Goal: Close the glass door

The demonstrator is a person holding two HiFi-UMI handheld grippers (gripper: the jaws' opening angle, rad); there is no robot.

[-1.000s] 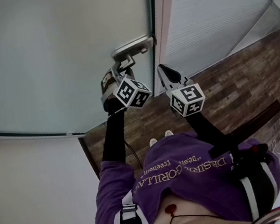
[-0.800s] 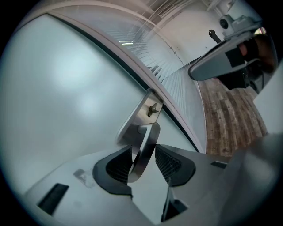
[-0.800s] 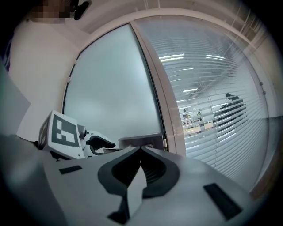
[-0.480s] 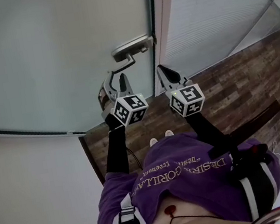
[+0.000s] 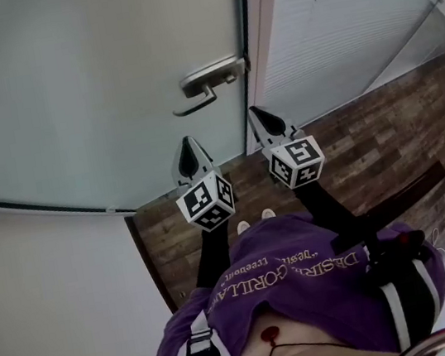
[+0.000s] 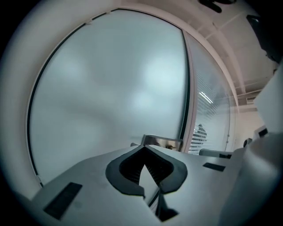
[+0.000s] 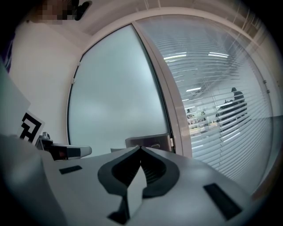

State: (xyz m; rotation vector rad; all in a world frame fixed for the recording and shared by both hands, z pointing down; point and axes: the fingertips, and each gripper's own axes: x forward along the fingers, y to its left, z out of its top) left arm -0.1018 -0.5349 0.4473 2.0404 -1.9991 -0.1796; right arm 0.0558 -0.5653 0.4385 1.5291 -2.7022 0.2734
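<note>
The frosted glass door (image 5: 89,77) stands against its pale frame (image 5: 262,49), with a metal lever handle (image 5: 206,82) near its edge. My left gripper (image 5: 187,147) is shut and empty, drawn back below the handle and apart from it. My right gripper (image 5: 256,116) is shut too, pointing at the foot of the frame. In the left gripper view the handle plate (image 6: 161,142) shows just past the closed jaws (image 6: 143,152). The right gripper view has the handle plate (image 7: 148,142) beyond its closed tips (image 7: 140,150).
A glass wall with slatted blinds (image 5: 348,19) runs right of the frame. Wood-look flooring (image 5: 369,150) lies below. A white wall (image 5: 51,309) meets the door at the left. The person's purple top (image 5: 306,285) fills the lower middle.
My left gripper let go of the lever handle, pulled back away from the door, rolled upright and closed its jaws. The right gripper has stayed put.
</note>
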